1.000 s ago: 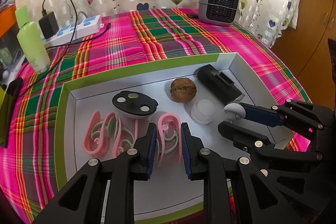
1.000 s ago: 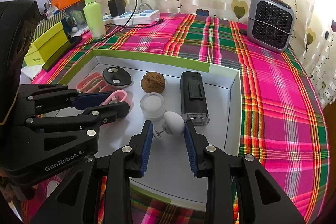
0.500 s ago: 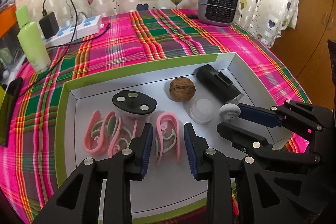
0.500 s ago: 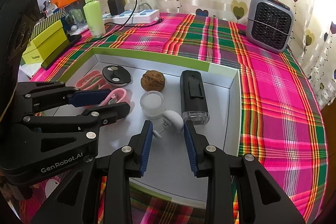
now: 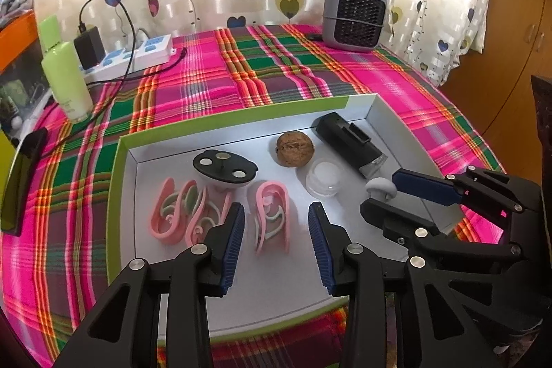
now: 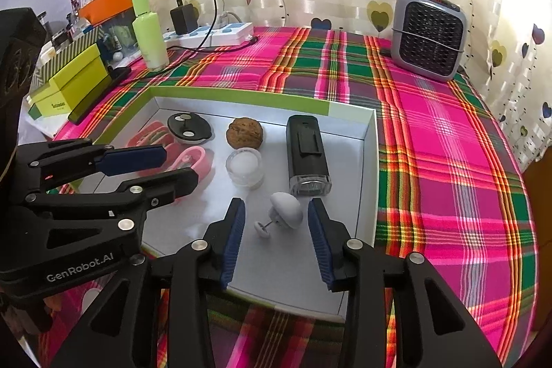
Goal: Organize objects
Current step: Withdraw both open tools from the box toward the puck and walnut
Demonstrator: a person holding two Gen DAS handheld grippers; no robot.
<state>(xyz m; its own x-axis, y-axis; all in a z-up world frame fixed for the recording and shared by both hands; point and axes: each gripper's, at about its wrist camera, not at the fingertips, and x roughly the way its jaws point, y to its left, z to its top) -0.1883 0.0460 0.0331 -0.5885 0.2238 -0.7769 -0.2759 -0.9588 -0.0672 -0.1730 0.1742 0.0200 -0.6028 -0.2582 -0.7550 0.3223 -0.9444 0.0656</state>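
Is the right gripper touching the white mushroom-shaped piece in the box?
Apart. In the right wrist view, the right gripper has just been opening, and bare box floor shows between each pad and the white mushroom-shaped piece.

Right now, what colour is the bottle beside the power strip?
Pale green; the bottle shows best in the right wrist view, standing by the power strip.

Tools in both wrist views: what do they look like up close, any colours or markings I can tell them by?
Both match. The left tool and right tool are black plastic frames with triangular cut-outs, silver round rivets at the joints, and two fingers lined with ribbed dark-blue pads. Seen from the right wrist view, the left tool's body carries white "GenRobot.AI" lettering. No cables, hands or sleeves show.
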